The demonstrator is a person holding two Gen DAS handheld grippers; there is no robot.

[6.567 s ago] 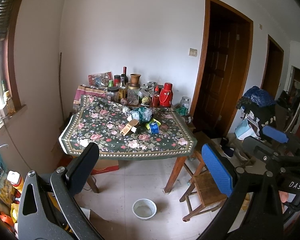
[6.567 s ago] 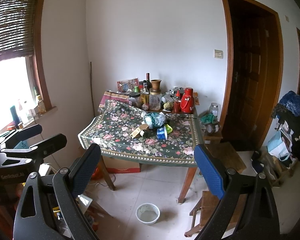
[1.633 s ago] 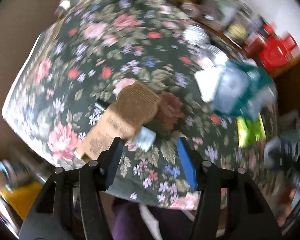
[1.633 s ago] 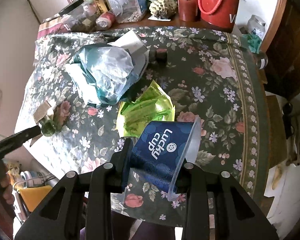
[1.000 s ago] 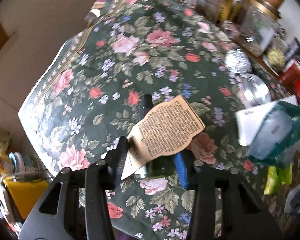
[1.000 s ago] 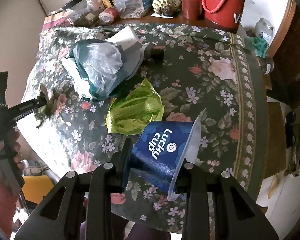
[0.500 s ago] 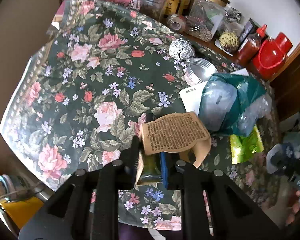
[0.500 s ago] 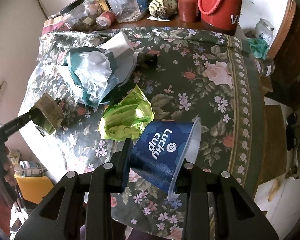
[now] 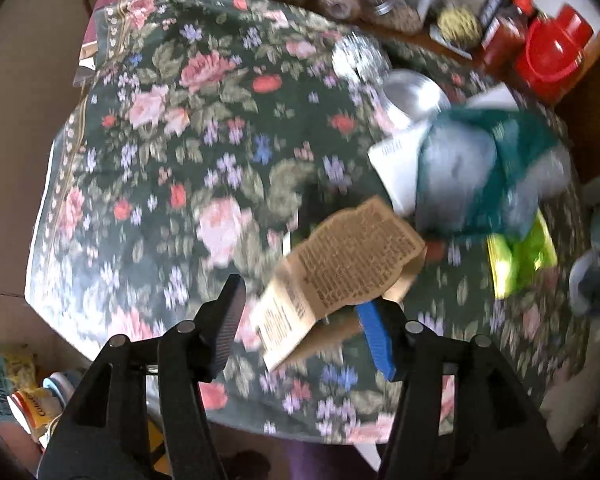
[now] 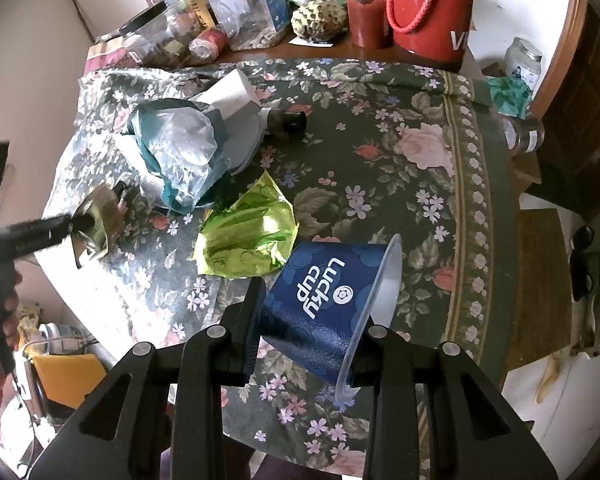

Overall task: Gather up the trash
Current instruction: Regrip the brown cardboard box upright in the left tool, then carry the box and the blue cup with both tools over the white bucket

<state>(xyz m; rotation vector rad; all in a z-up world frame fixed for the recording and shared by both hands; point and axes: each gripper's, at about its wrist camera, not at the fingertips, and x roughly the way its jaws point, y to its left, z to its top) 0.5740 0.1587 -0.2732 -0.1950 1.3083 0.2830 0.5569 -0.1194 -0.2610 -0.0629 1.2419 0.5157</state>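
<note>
A blue cup point(image 10: 324, 304), printed "Lucky cup", is clamped between the jaws of the right gripper point(image 10: 306, 336) and held on its side, its clear rim turned toward the right finger. It hangs over the floral tablecloth point(image 10: 400, 184), near the table's front edge.

In the left wrist view (badly blurred) the jaws of the left gripper point(image 9: 306, 332) stand apart, having just been opening. A brown printed paper label point(image 9: 340, 276) lies between them: its edge is close against the blue pad of the right finger point(image 9: 376, 340), while the black left finger is clear of it. Whether the pad still presses the paper cannot be told. In the right wrist view a dark glass bottle point(image 10: 94, 222) shows at the tip of that gripper, with the brown paper around it — contact cannot be judged there either.

Other trash remains on the cloth: a crumpled green foil wrapper point(image 10: 246, 232) just beyond the cup, and behind it a heap of teal and clear plastic bags point(image 10: 180, 152) against a white box point(image 10: 232, 92). Along the table's far edge stand jars, a red bottle and a red flask point(image 10: 428, 4).
</note>
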